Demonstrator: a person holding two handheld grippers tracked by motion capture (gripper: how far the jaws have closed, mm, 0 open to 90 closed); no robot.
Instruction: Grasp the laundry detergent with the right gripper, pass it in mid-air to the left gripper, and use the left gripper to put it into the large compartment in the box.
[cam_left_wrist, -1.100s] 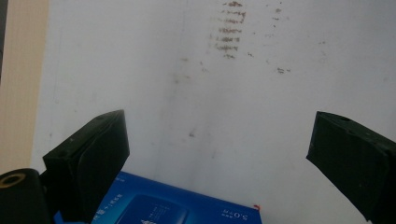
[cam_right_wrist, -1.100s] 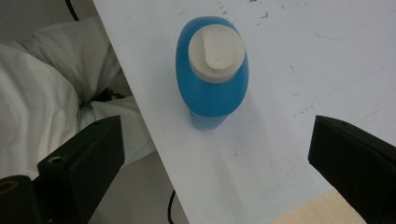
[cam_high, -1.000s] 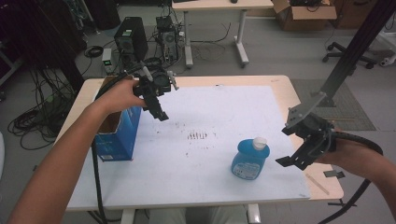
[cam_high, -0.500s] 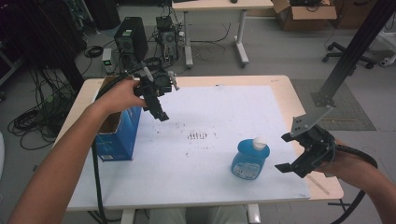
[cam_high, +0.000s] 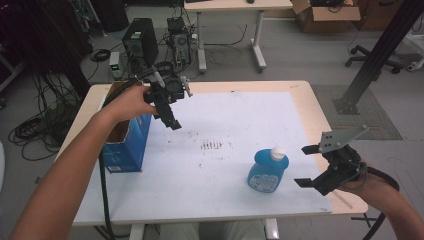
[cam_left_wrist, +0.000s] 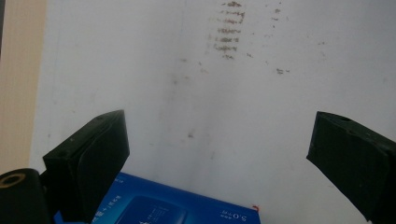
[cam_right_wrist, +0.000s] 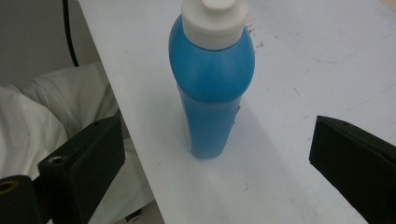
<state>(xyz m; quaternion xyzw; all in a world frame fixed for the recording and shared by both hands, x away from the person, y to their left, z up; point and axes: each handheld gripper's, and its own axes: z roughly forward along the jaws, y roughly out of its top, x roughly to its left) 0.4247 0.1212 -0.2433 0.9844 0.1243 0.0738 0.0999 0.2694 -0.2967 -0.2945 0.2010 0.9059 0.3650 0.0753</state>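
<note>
A light wooden desk (cam_high: 306, 102) carries a large white sheet (cam_high: 235, 125) marked with small dark smudges (cam_high: 214, 145). At the desk's left stands an open blue cardboard box (cam_high: 125, 142); in the left gripper view its printed blue top (cam_left_wrist: 154, 207) lies just below and between that gripper's jaws, nearer the jaw at the left of the view. The left gripper (cam_high: 170, 117), held in the person's left hand (cam_high: 131, 101), hangs above the sheet just beside the box, its jaws pointing down and spread wide with nothing between them. Ahead of these jaws lie bare sheet and the smudges.

A blue plastic bottle with a white cap (cam_high: 268, 169) stands upright on the sheet near the desk's front edge. The right gripper (cam_high: 311, 166), held in the person's right hand (cam_high: 367, 181) at the desk's right front corner, points toward the bottle from its right, jaws wide apart and empty. In the right gripper view the bottle (cam_right_wrist: 210, 88) stands ahead of the jaws, closer to the jaw at the left of the view, touching neither.
</note>
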